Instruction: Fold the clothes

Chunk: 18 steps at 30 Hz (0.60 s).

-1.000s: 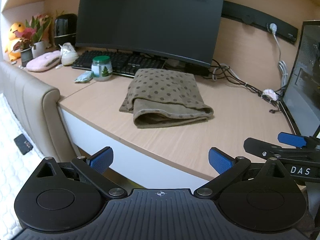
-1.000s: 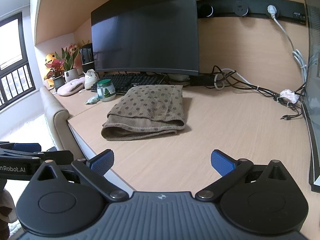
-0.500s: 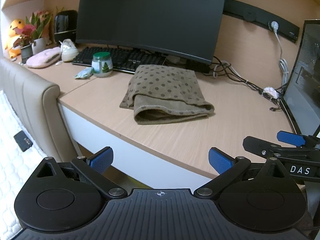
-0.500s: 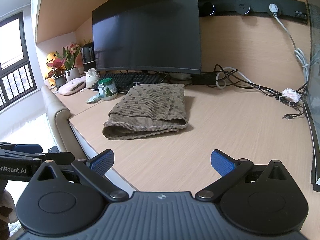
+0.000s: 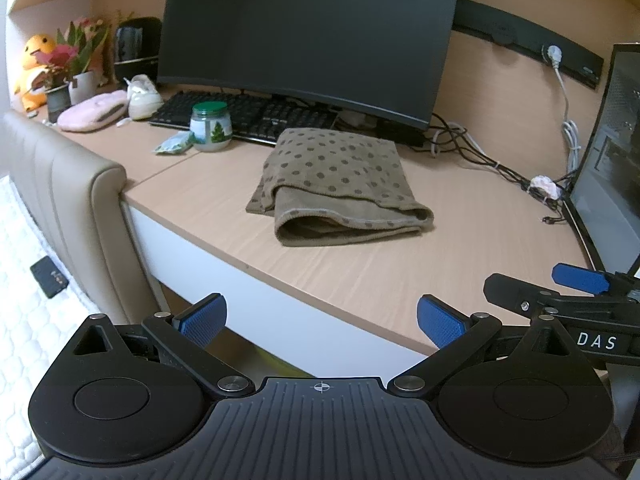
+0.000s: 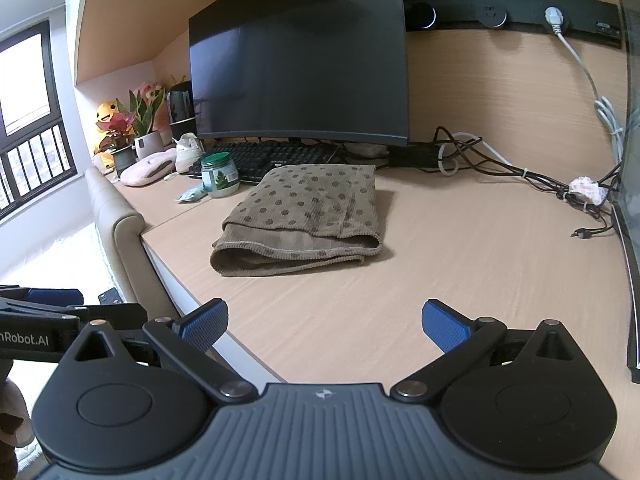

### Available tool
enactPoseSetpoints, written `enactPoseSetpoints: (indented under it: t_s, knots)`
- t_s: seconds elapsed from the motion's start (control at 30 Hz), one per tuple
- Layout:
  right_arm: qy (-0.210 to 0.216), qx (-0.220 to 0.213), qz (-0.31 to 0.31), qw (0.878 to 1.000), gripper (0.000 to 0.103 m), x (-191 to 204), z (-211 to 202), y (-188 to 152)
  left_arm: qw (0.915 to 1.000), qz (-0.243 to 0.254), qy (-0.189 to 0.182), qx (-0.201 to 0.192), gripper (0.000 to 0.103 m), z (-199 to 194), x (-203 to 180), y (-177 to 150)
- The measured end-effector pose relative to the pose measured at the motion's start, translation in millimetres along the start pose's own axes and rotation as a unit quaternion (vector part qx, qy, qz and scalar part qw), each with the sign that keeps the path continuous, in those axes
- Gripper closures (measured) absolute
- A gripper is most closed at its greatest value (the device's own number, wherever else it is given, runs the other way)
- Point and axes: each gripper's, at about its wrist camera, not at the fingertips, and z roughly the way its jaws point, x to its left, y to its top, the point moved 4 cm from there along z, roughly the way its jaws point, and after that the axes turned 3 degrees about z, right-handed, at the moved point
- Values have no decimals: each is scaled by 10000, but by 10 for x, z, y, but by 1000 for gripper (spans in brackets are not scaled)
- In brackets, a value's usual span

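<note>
A brown dotted garment lies folded into a thick rectangle on the wooden desk, in front of the monitor; it also shows in the right wrist view. My left gripper is open and empty, held off the desk's front edge, well short of the garment. My right gripper is open and empty above the desk's near edge, also apart from the garment. The right gripper's fingers show at the right of the left wrist view.
A monitor and keyboard stand behind the garment. A green-lidded jar and a wrapper sit to its left. Cables and a second screen are at the right. A padded headboard stands left.
Both grippers have drawn back and risen slightly from the desk; the garment has not moved and both stay open.
</note>
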Motion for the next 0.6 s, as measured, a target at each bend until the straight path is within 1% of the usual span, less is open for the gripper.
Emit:
enactPoseSetpoints:
  t_s: [0.33,0.5,0.6]
  knots:
    - [-59,-10,18,10000,0,-36,12,11,10000,47,-8,-65,0,14,-11,49]
    - [-70,-98,12,9999,0,-89,-25,149,9995,195,68,-244,0,-5,-26,181]
    - [-179,-106,-34,9998,0,-109,-21,192,9992,242,63,-304,0,-12,-34,221]
